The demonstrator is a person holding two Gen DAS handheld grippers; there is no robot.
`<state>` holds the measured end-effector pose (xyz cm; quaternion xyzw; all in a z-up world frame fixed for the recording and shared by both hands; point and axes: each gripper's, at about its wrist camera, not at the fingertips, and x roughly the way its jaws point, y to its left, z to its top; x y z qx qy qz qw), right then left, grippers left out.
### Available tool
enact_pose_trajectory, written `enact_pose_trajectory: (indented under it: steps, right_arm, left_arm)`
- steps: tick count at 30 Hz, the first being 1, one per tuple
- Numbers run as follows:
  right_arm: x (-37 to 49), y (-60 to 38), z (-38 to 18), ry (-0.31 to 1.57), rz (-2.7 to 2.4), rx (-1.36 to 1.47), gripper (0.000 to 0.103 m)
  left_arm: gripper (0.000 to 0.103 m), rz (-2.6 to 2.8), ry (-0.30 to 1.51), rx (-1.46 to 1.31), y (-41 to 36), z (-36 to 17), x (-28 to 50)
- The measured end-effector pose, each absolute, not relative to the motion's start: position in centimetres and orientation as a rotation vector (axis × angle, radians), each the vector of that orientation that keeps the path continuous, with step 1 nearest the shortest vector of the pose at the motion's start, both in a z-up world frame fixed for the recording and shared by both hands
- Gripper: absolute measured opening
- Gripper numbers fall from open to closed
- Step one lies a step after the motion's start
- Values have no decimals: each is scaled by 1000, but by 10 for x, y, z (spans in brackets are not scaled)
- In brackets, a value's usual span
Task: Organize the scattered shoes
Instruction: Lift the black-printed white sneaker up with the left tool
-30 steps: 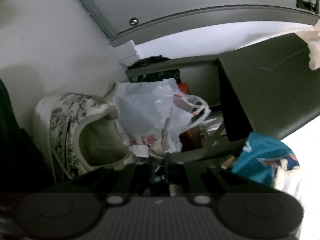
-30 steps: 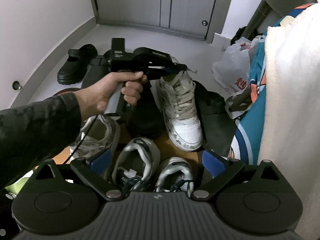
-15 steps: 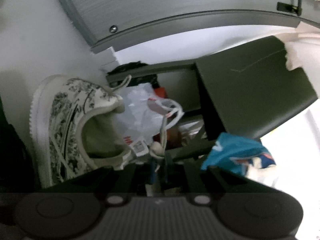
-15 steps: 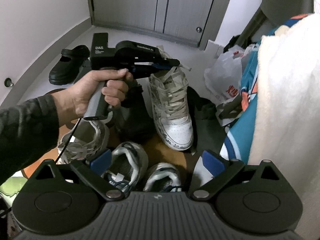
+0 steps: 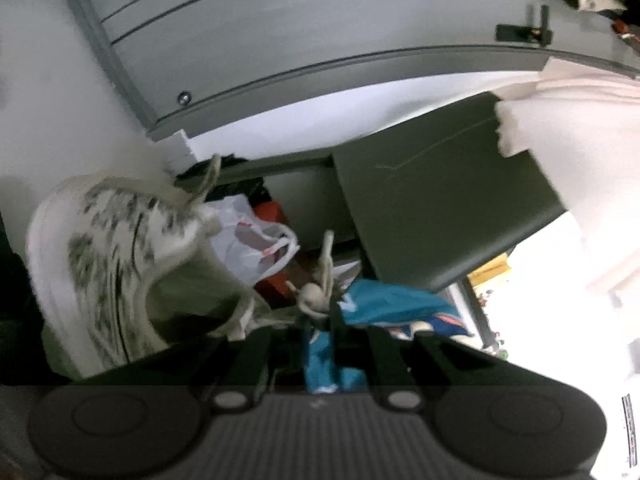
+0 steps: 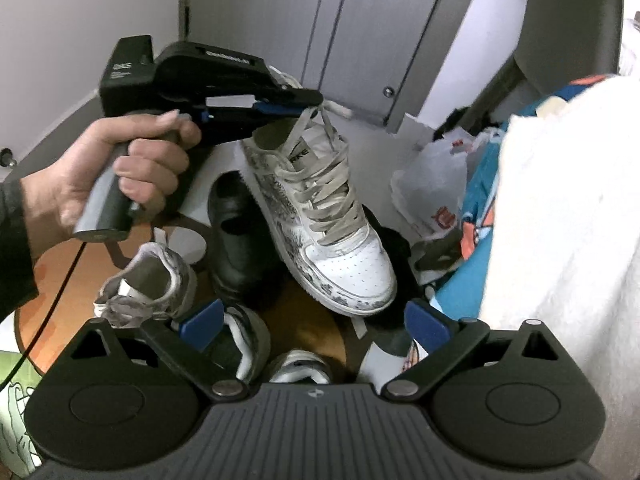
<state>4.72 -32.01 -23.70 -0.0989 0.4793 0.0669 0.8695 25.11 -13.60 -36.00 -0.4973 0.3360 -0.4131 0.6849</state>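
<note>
A white sneaker with a grey print [image 6: 320,216] hangs toe-down by its beige laces. My left gripper [image 6: 308,105], held in a person's hand [image 6: 120,176], is shut on those laces. In the left wrist view the lace knot [image 5: 315,298] sits just ahead of the closed left gripper [image 5: 320,322], and the sneaker [image 5: 120,264] dangles blurred at the left. My right gripper [image 6: 312,320] stands open above the pile, with nothing between its blue pads [image 6: 200,320]. Below lie a black shoe [image 6: 240,240], a grey-white sneaker [image 6: 148,284] and two more sneakers [image 6: 248,340].
The shoes lie on a round brown surface [image 6: 80,276]. At the right are a white plastic bag [image 6: 432,188], a blue printed cloth [image 6: 476,216] and a white towel [image 6: 560,240]. Grey closet doors [image 6: 320,20] and pale floor are behind.
The left gripper has risen with the laces in its grip, and the printed sneaker has come up off the pile and now swings. The right gripper has barely moved.
</note>
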Motion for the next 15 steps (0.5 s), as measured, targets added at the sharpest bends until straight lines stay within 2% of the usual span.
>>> enact_pose_trajectory:
  steps: [7, 15]
  right_arm:
    - [25, -286, -246, 856, 208, -378, 100]
    - [30, -246, -252, 902, 288, -319, 100]
  left_arm:
    - [8, -915, 726, -1117, -98, -342, 217]
    - [8, -863, 698, -1112, -36, -331, 185]
